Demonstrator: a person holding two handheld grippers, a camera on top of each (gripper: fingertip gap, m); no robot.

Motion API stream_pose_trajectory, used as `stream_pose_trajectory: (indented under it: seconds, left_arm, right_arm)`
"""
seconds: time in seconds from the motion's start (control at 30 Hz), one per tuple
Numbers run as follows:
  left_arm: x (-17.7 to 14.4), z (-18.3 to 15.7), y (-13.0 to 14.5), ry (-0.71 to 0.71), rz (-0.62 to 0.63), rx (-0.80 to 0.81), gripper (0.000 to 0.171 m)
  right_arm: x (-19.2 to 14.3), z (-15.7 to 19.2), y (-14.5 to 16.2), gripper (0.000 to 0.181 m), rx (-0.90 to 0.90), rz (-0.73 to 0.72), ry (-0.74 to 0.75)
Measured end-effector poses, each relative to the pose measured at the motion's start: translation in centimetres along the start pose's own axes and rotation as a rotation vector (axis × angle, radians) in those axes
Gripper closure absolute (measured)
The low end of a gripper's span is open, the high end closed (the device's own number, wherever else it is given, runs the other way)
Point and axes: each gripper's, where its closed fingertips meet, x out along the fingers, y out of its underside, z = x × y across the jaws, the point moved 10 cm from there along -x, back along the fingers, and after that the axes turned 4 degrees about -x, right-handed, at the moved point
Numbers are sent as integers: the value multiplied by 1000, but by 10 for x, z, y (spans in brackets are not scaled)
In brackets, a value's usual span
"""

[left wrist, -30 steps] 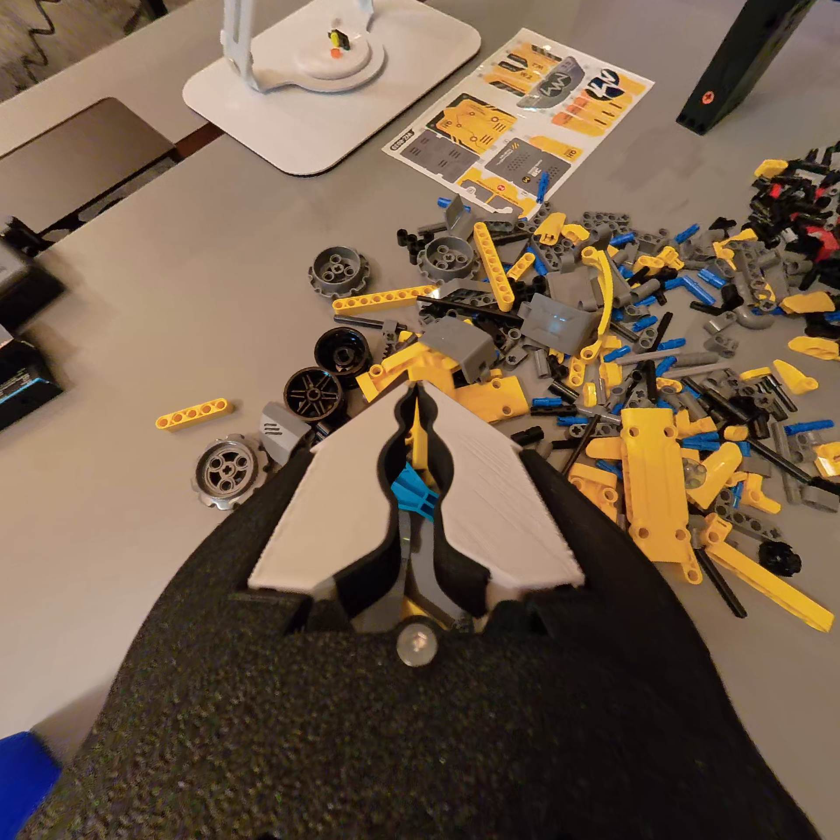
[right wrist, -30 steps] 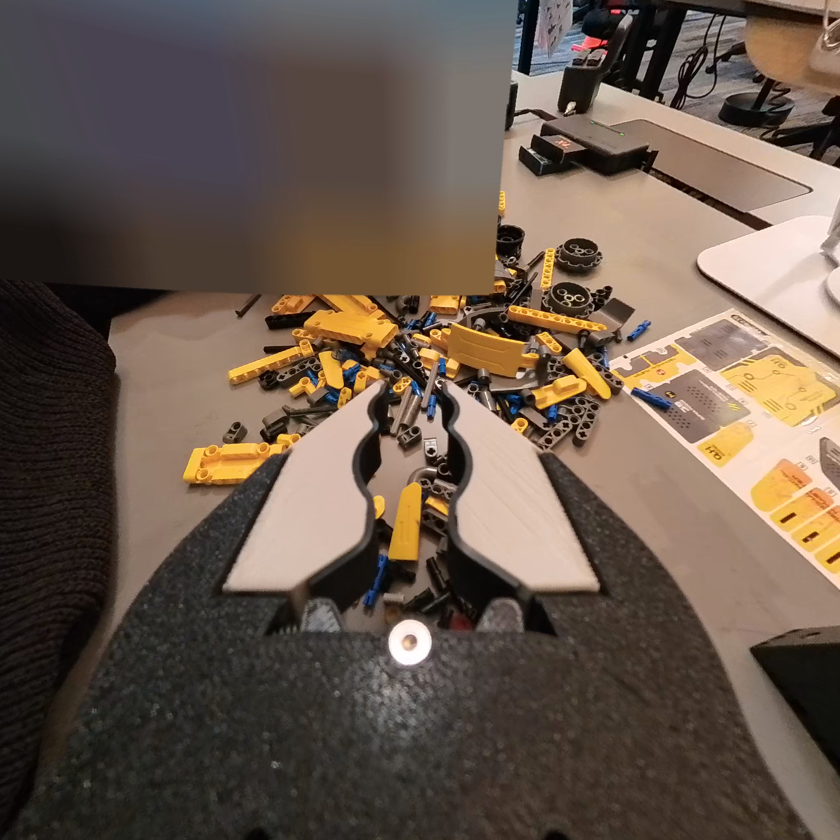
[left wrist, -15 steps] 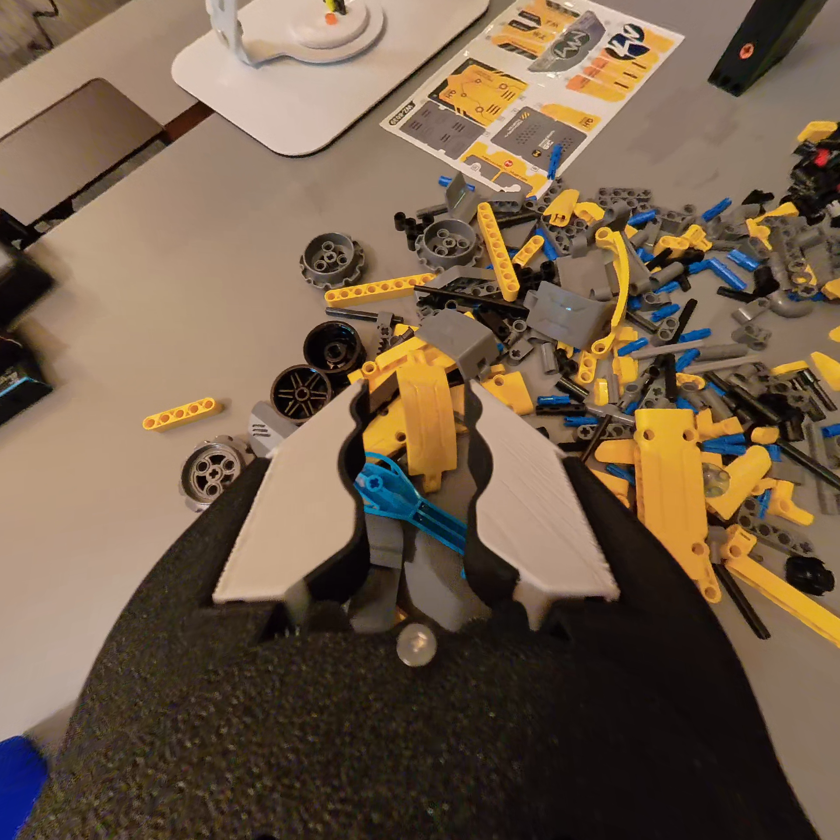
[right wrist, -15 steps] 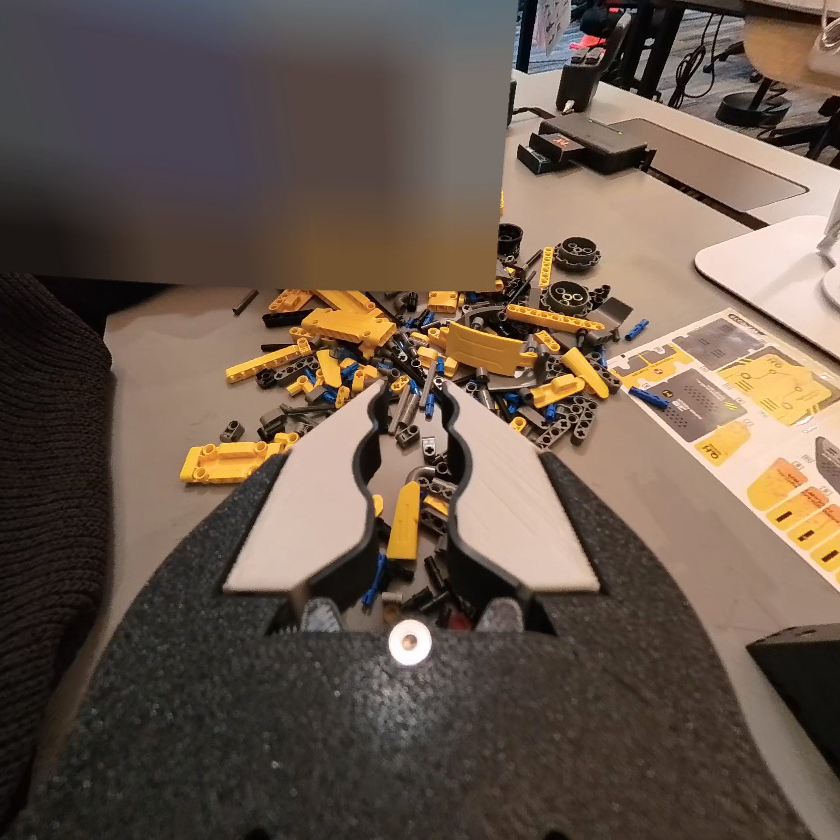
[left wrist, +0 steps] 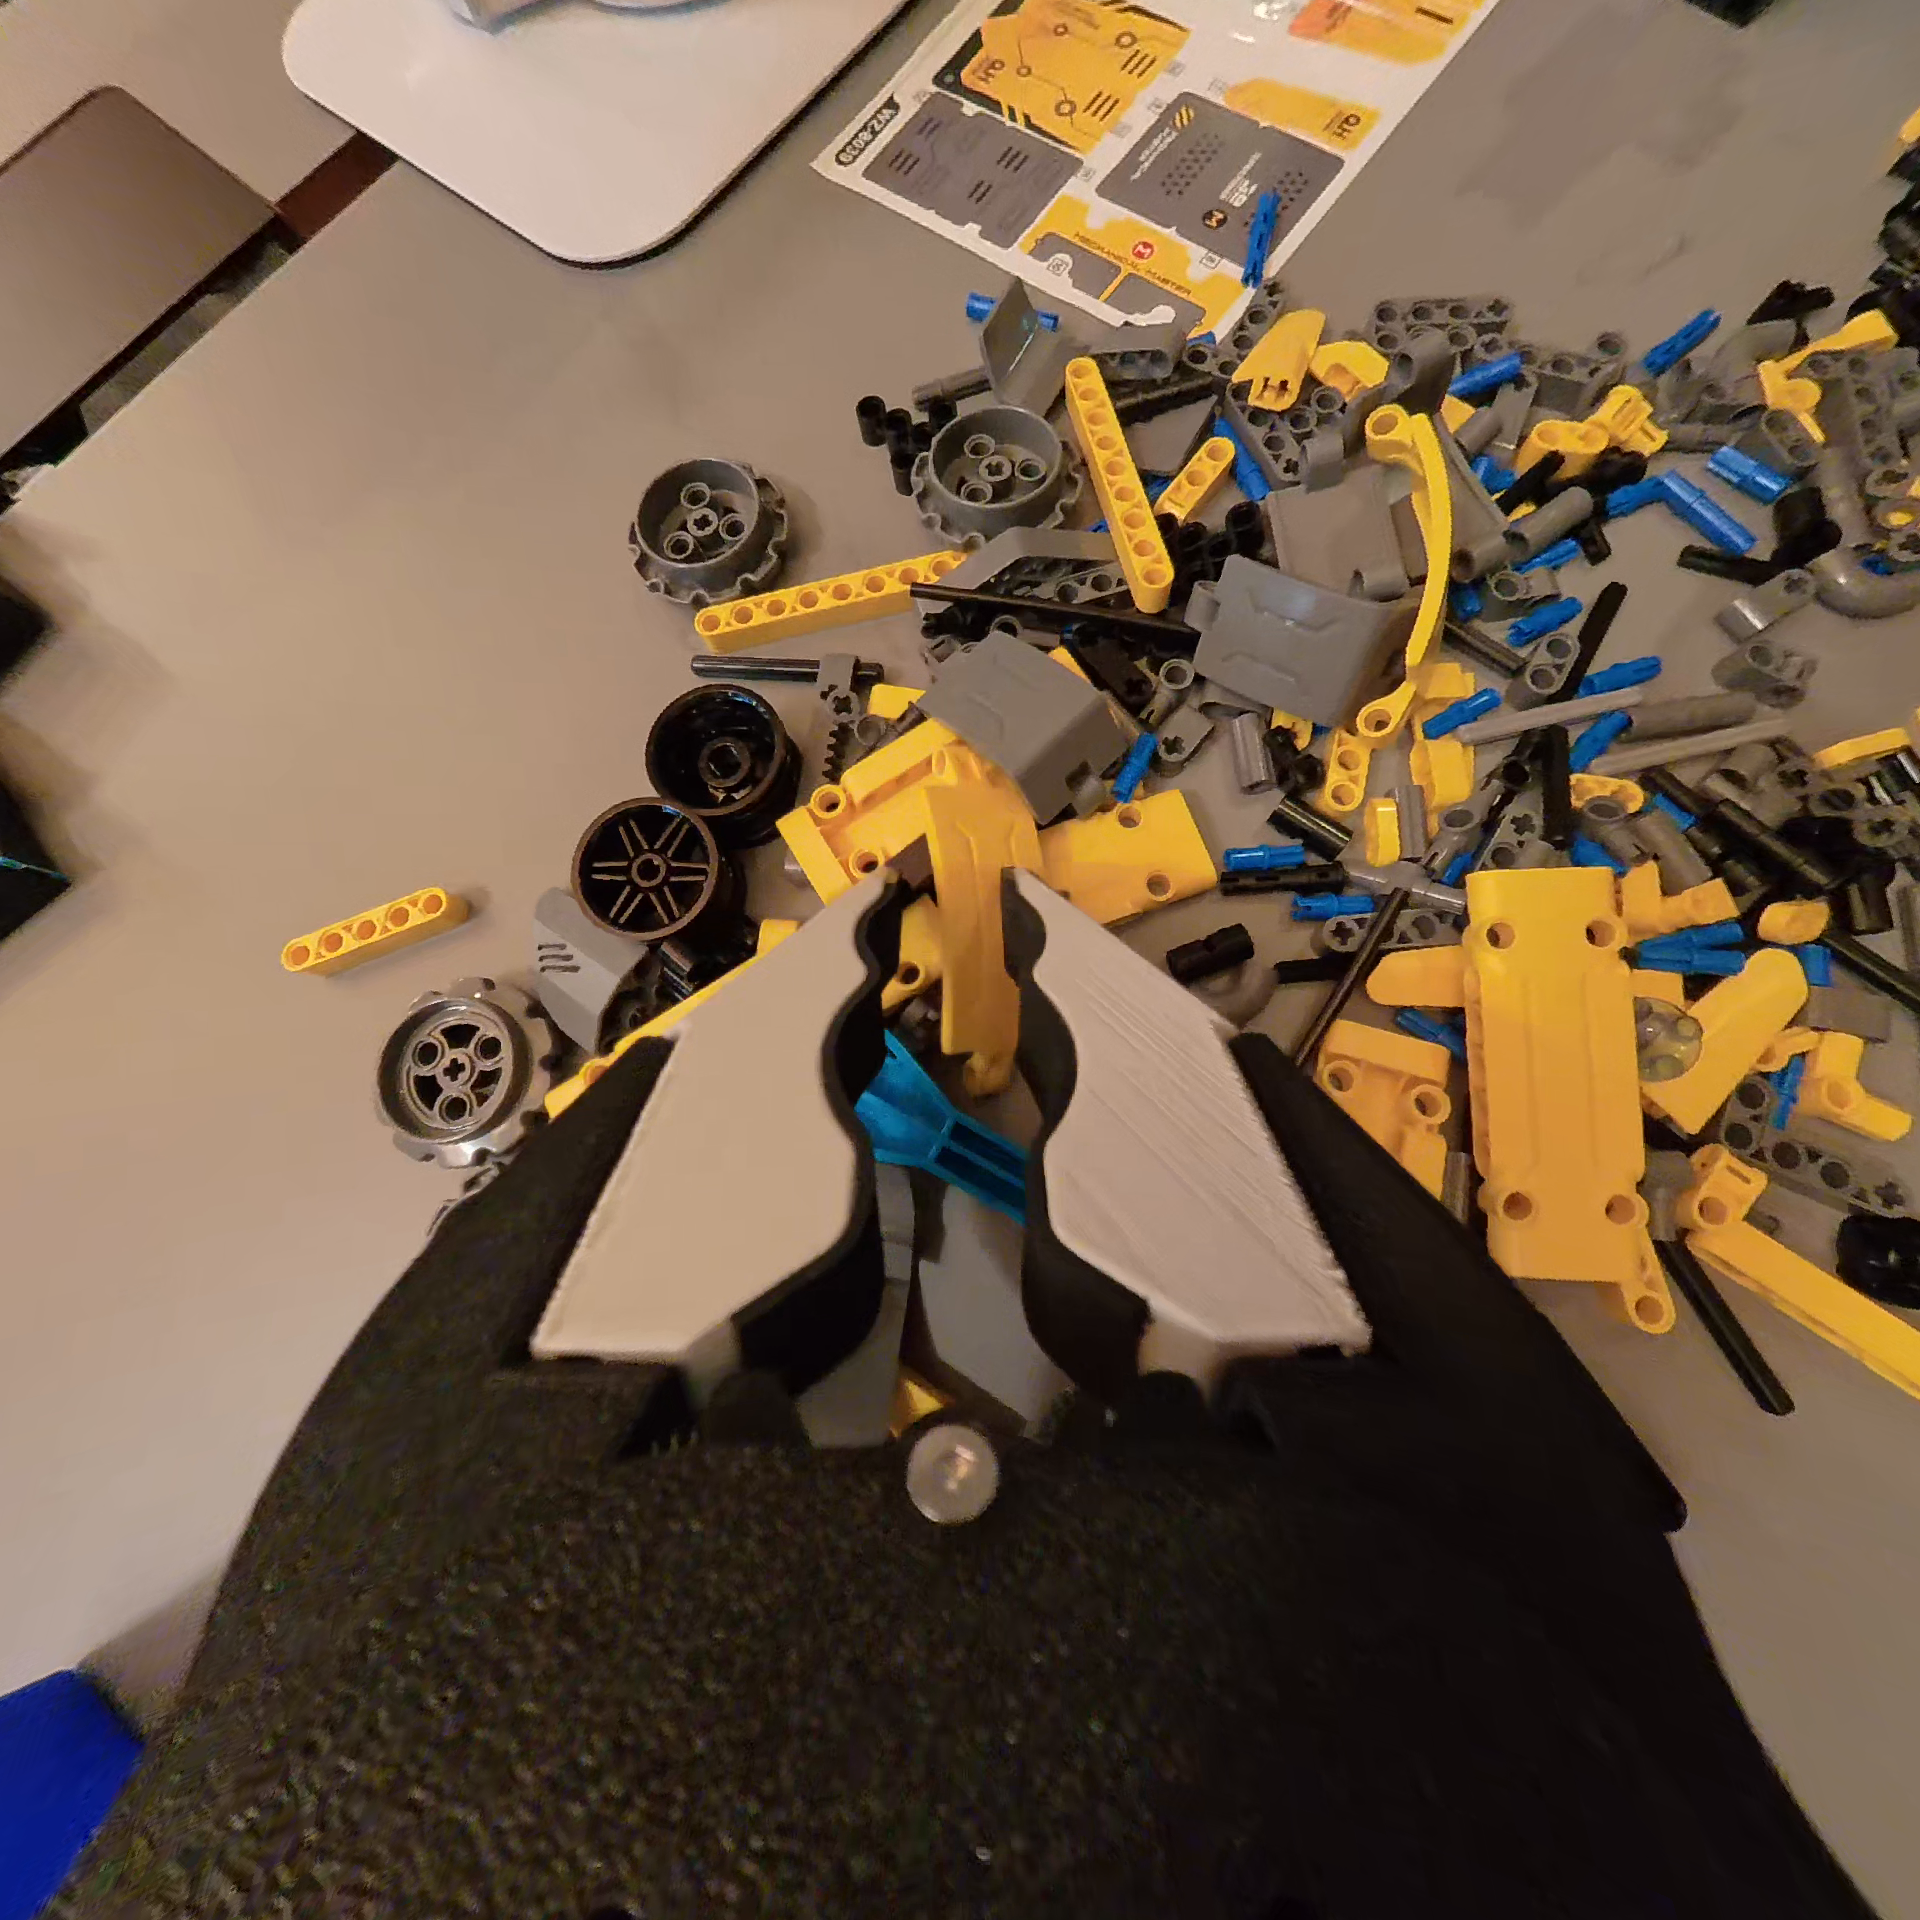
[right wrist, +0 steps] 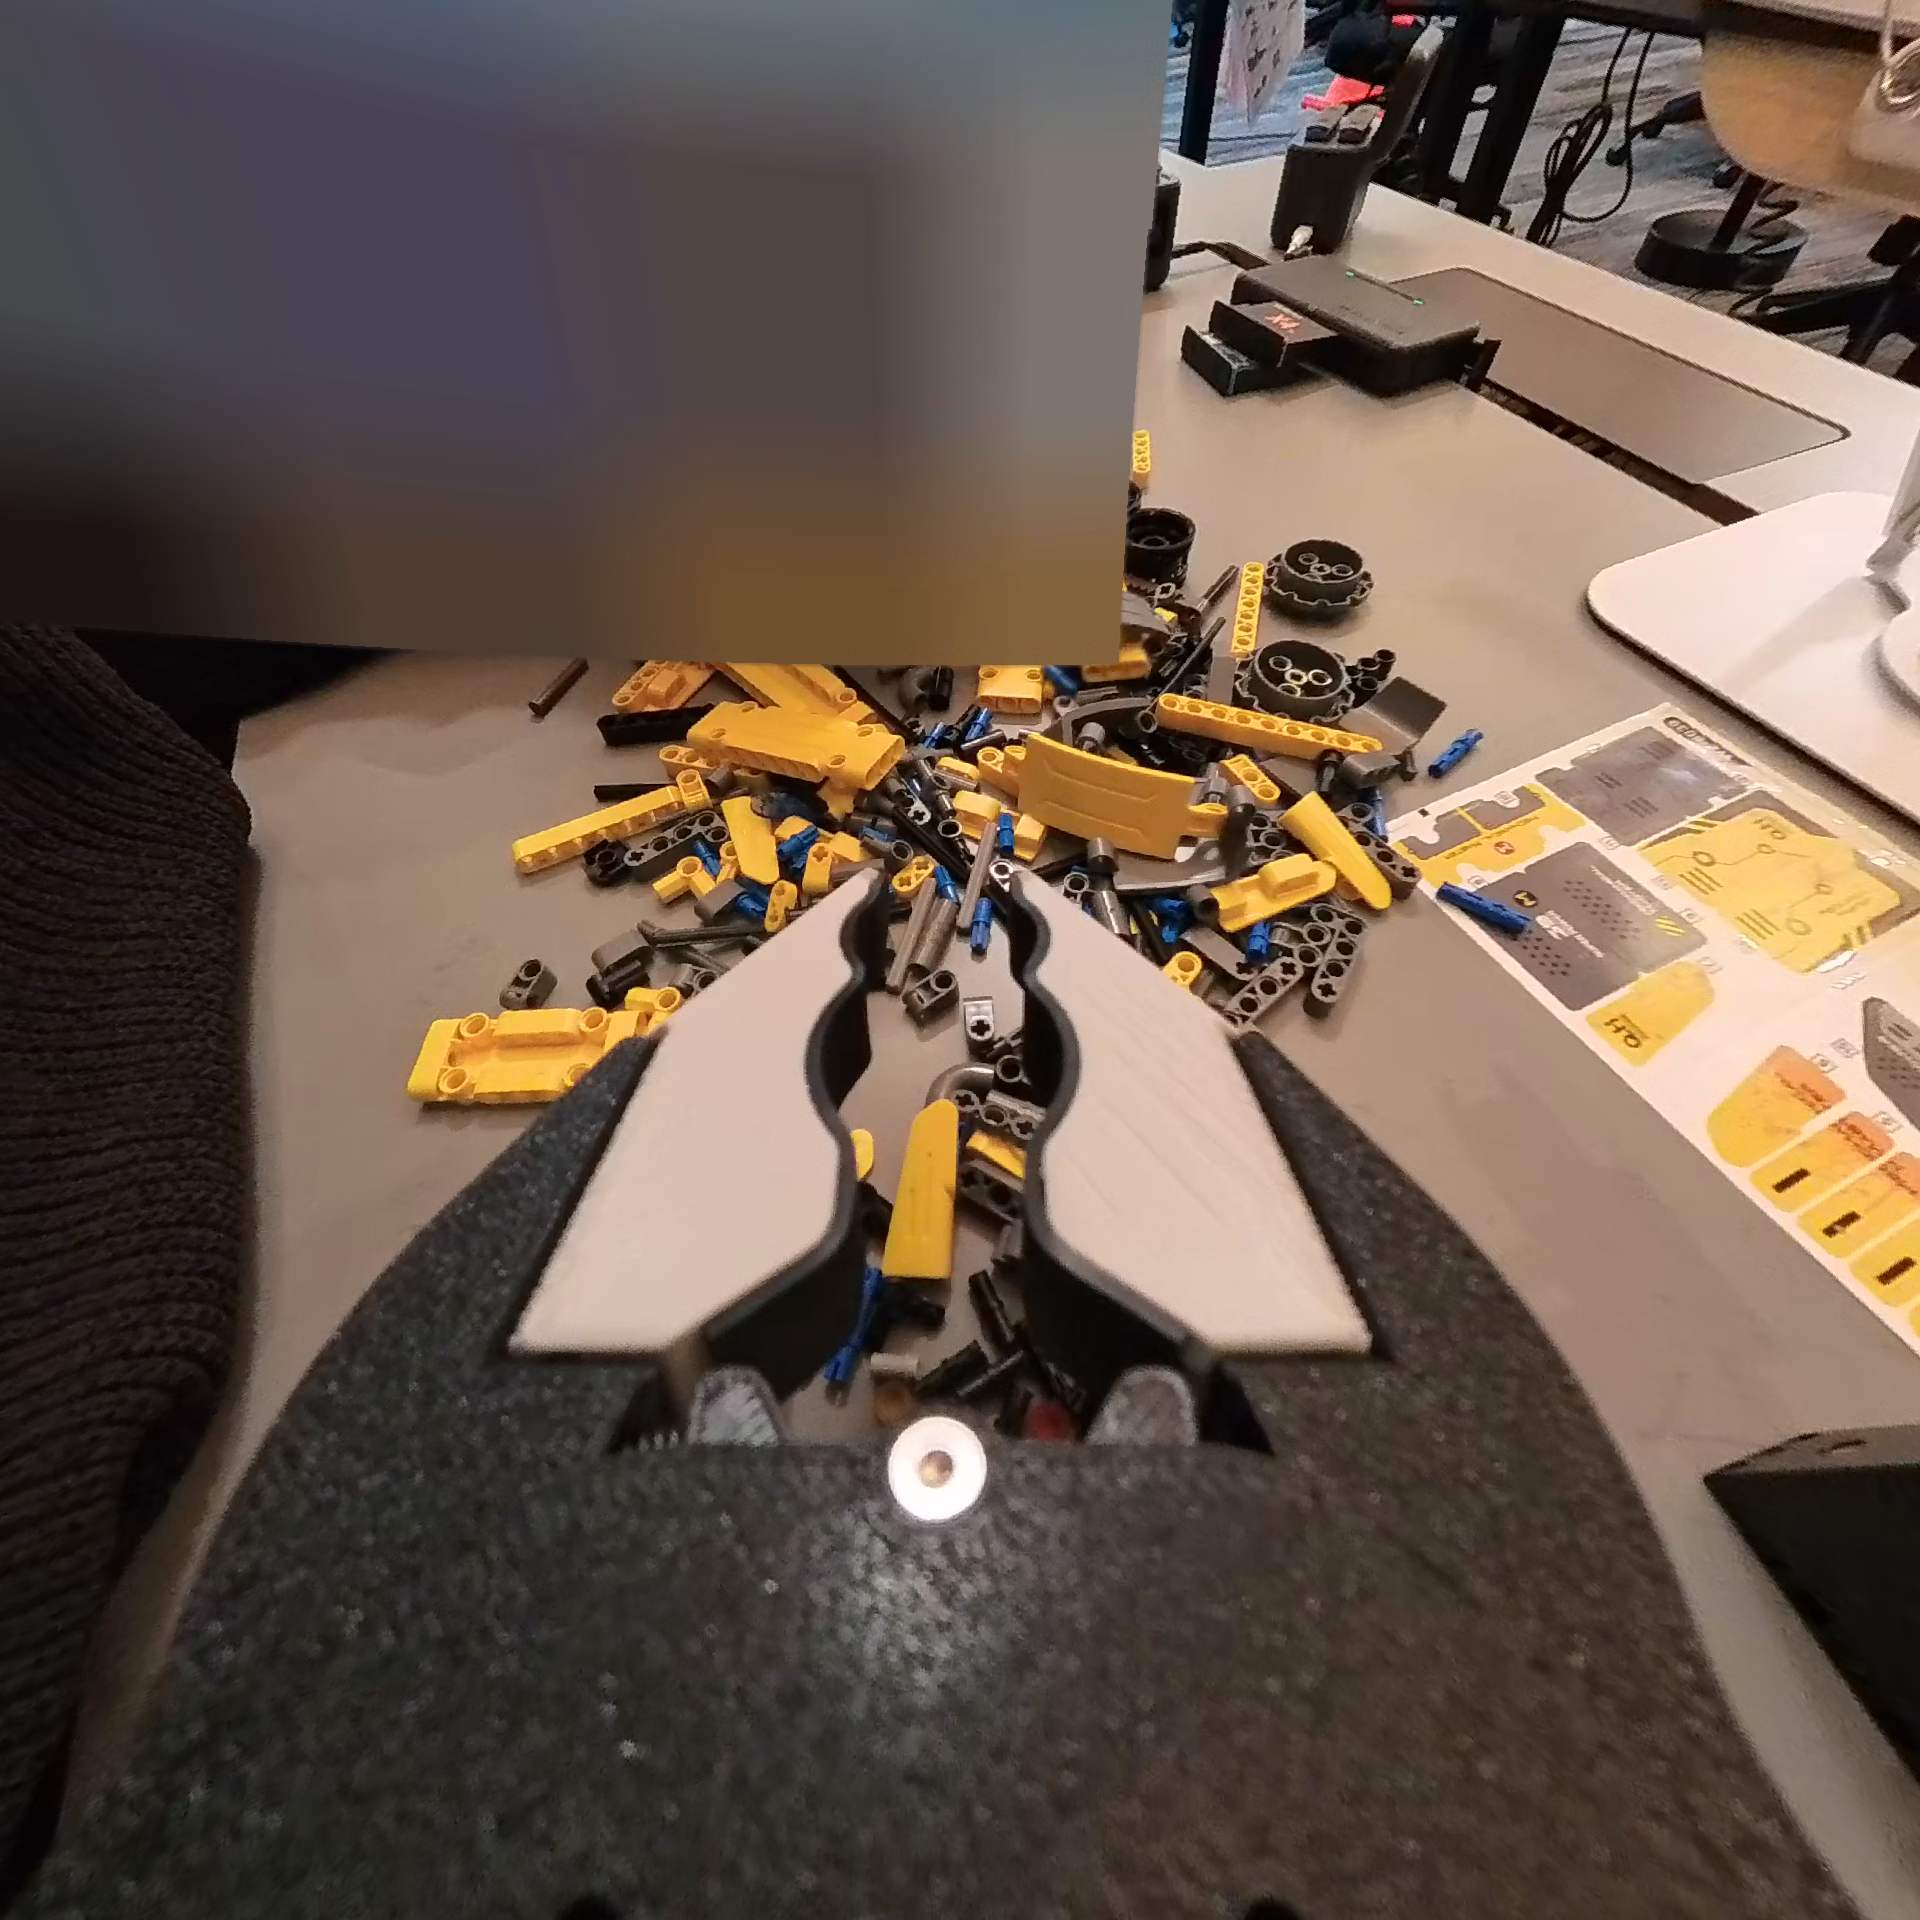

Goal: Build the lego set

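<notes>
A pile of yellow, grey, black and blue building parts [left wrist: 1351,727] covers the grey table [left wrist: 364,520]. My left gripper [left wrist: 956,883] hovers low over the pile's near left edge, jaws a little apart. A yellow curved panel [left wrist: 977,883] lies between its fingertips, and I see a slim gap on the panel's left side. A bright blue part [left wrist: 935,1132] lies under the fingers. My right gripper [right wrist: 943,883] is open and empty over the same pile [right wrist: 1039,810], with grey pins [right wrist: 935,930] between its tips and a yellow tapered part [right wrist: 923,1195] below.
Black wheels [left wrist: 649,868] and grey hubs [left wrist: 454,1075] lie left of the left gripper. A sticker sheet [left wrist: 1143,135] and a white base plate [left wrist: 582,114] lie beyond. Black boxes [right wrist: 1340,322] stand at the far edge. A dark knit sleeve [right wrist: 104,1039] is at the left. Spacing between my two grippers at the tips: around 20 centimetres.
The left gripper went from nearly shut to wide open, then narrowed around the yellow curved panel while moving forward and lower. The right gripper has barely moved.
</notes>
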Motion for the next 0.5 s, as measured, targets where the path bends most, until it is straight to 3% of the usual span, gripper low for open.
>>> stream_pose_trajectory:
  seconds: [0.2,0.5]
  left_arm:
    - [-3,-2,-2,10,-22,12,165]
    - [-6,-3,-3,38,-47,2,168]
  right_arm:
    - [-2,-1,-1,159,-3,-7,8]
    - [-5,-3,-1,159,-13,-5,34]
